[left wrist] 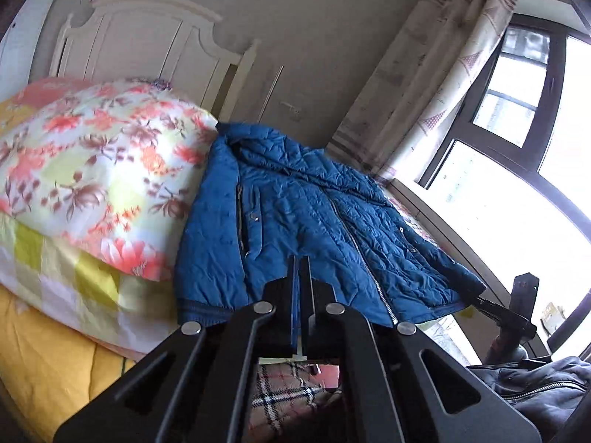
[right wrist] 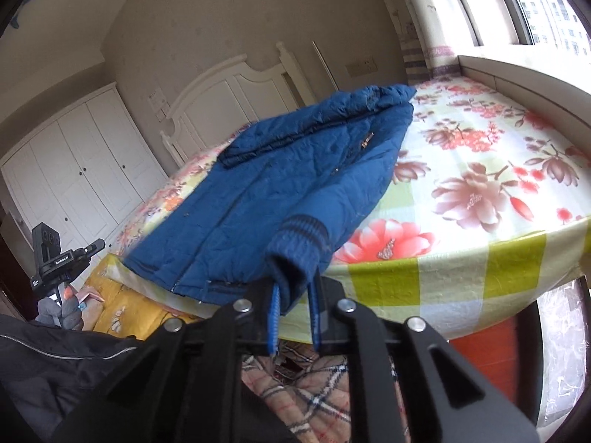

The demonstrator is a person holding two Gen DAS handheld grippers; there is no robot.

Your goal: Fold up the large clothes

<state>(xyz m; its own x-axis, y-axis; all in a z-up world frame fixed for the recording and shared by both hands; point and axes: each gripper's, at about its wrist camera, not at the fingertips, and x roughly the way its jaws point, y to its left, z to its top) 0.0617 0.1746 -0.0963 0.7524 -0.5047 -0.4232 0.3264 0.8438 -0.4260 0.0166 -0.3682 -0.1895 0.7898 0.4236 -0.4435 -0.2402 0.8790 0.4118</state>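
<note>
Looking over the bed (right wrist: 461,295), I count one blue jacket (left wrist: 295,203) beside one floral pillow (left wrist: 92,166); my left tool (left wrist: 299,269) is closed empty, my right tool (right wrist: 295,291) pinches the jacket's cuff (right wrist: 295,243).

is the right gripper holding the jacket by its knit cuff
Yes, the right gripper has the ribbed cuff of the blue jacket pinched between its fingers at the bed's edge.

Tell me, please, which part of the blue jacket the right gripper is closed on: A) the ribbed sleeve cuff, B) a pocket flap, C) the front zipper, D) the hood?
A: in the right wrist view the right gripper pinches the ribbed cuff of the blue jacket.
</note>
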